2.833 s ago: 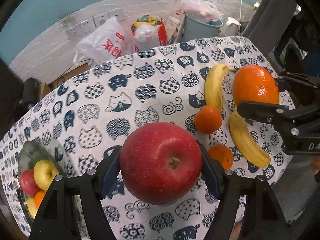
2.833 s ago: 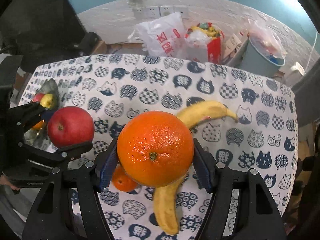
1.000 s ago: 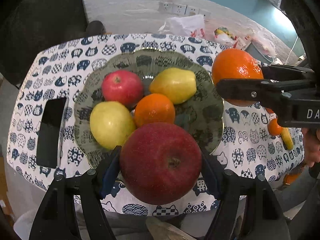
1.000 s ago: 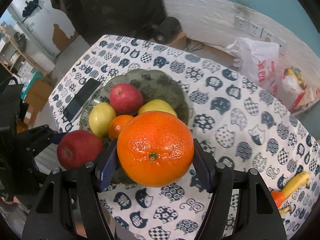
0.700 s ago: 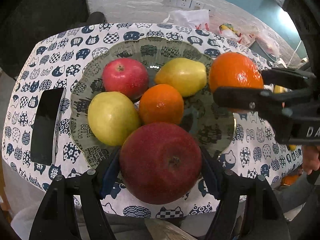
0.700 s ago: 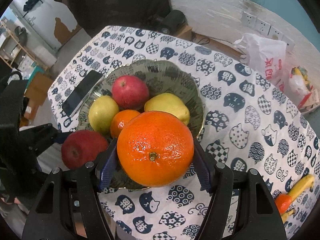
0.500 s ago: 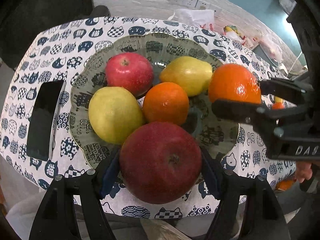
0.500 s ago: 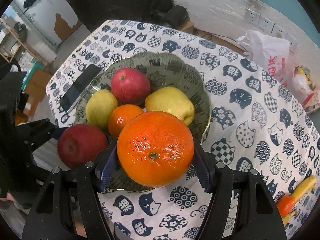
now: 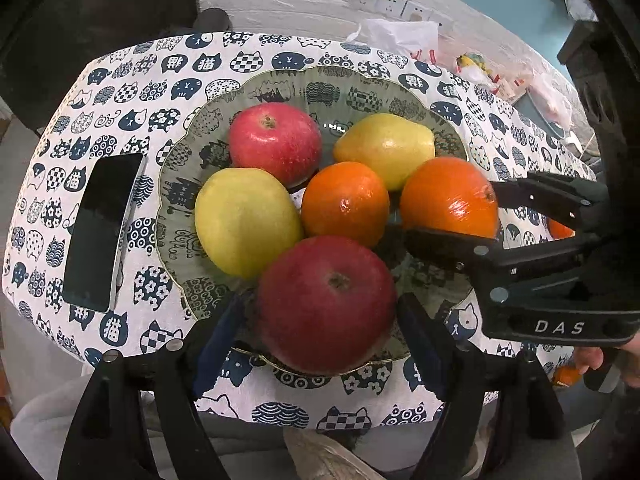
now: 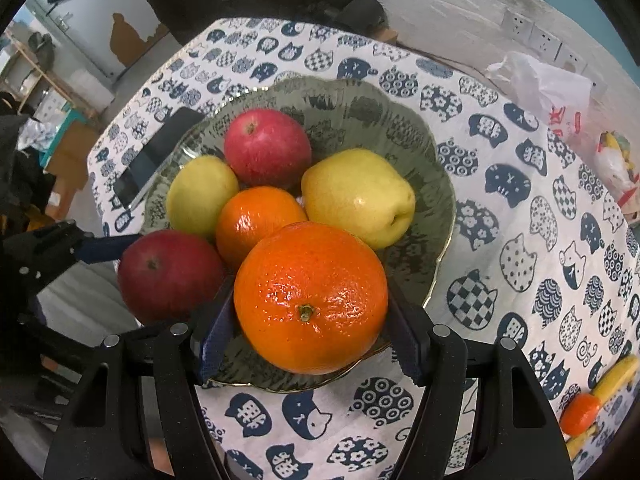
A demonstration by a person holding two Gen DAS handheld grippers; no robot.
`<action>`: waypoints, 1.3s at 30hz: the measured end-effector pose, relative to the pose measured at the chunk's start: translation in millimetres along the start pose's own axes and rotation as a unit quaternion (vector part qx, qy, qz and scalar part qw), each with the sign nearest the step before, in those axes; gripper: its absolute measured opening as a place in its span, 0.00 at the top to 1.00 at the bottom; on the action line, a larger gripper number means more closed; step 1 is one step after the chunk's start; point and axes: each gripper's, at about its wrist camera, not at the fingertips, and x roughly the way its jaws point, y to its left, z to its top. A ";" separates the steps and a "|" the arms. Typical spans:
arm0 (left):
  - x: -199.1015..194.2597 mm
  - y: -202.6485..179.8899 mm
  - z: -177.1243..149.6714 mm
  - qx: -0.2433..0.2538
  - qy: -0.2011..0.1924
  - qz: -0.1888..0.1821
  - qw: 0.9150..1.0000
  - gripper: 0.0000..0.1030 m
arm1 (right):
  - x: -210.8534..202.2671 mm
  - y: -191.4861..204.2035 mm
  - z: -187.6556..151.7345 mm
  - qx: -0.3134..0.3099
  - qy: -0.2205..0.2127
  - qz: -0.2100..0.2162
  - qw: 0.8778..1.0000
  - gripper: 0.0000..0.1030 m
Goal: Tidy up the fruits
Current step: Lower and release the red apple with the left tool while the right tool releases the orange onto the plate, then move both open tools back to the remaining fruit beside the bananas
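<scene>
I've just let my left tool (image 9: 326, 312) spread off the apple (image 9: 326, 304) onto the plate (image 9: 180, 184); right tool (image 10: 310, 322) grips the orange (image 10: 310, 296).

phone (image 9: 102, 228): black, flat on cat-print tablecloth (image 9: 120, 92), left of the dish | white plastic bag (image 10: 540, 84): beyond table | wall sockets (image 9: 390, 2): white wall behind
</scene>
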 end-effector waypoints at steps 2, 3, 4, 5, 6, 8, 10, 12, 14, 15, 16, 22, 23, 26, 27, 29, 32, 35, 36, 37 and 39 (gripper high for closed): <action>-1.4 0.5 -0.9 0.002 -0.001 0.002 1.000 0.22 | 0.7 2.3 0.0 -0.004 0.002 -0.003 1.000 0.31; -1.7 0.5 -1.0 0.004 -0.001 0.004 1.000 0.22 | 0.1 2.1 -0.2 -0.003 0.000 -0.001 1.000 0.31; -2.3 0.4 -1.6 0.005 -0.002 0.006 1.000 0.22 | -1.5 1.4 -0.1 -0.001 -0.003 0.006 1.000 0.31; -2.8 0.3 -1.7 0.006 -0.003 0.007 1.000 0.22 | -3.0 0.5 0.2 0.003 -0.005 0.011 1.000 0.31; -3.3 0.4 -2.0 0.007 -0.004 0.009 1.000 0.22 | -4.0 0.5 0.5 0.005 -0.006 0.011 1.000 0.31; -4.3 0.2 -2.5 0.008 -0.006 0.011 1.000 0.22 | -6.5 1.2 0.8 0.003 -0.009 0.008 1.000 0.31; -5.7 -0.1 -3.0 0.009 -0.008 0.013 1.000 0.22 | -8.1 1.8 1.0 0.002 -0.010 0.006 1.000 0.31; -8.5 -0.7 -2.8 0.010 -0.013 0.017 1.000 0.22 | -10.8 2.4 0.3 0.002 -0.012 0.006 1.000 0.31; -11.5 -1.9 -2.4 0.011 -0.018 0.019 1.000 0.22 | -15.3 3.5 -0.2 0.000 -0.016 0.005 1.000 0.31; -13.4 -2.9 -1.9 0.012 -0.020 0.019 1.000 0.22 | -17.5 3.9 -0.4 -0.001 -0.018 0.004 1.000 0.31; -15.3 -3.7 -1.8 0.013 -0.023 0.020 0.999 0.22 | -20.7 4.2 -0.7 -0.002 -0.021 0.003 1.000 0.31; -29.5 -14.3 0.1 0.023 -0.043 0.023 0.999 0.22 | -40.8 6.7 -3.9 -0.010 -0.040 -0.011 0.999 0.31; -31.9 -16.4 0.2 0.025 -0.046 0.023 0.998 0.22 | -44.8 6.8 -4.6 -0.010 -0.044 -0.014 0.999 0.31; -40.0 -24.0 0.4 0.037 -0.058 0.027 0.997 0.22 | -58.7 6.9 -6.5 -0.008 -0.056 -0.020 0.998 0.31; -43.1 -27.3 0.5 0.042 -0.062 0.030 0.997 0.22 | -61.8 7.5 -6.6 -0.009 -0.060 -0.023 0.998 0.31; -47.4 -31.4 0.5 0.047 -0.067 0.030 0.996 0.22 | -72.1 6.5 -8.4 -0.008 -0.069 -0.030 0.997 0.29; -52.0 -37.5 0.5 0.048 -0.069 0.025 0.996 0.22 | -85.5 1.4 -11.9 0.003 -0.079 -0.035 0.996 0.27; -56.1 -47.5 -1.2 0.054 -0.072 0.019 0.996 0.22 | -99.1 -6.3 -17.3 0.010 -0.085 -0.046 0.995 0.26; -57.0 -53.2 -2.1 0.061 -0.071 0.016 0.995 0.22 | -102.1 -8.3 -19.5 0.011 -0.086 -0.049 0.995 0.26; -57.6 -57.5 -3.0 0.066 -0.070 0.014 0.995 0.22 | -107.3 -12.0 -22.8 0.015 -0.088 -0.052 0.995 0.26; -58.6 -69.5 -4.3 0.082 -0.068 0.012 0.994 0.22 | -115.0 -18.0 -27.9 0.019 -0.091 -0.056 0.994 0.26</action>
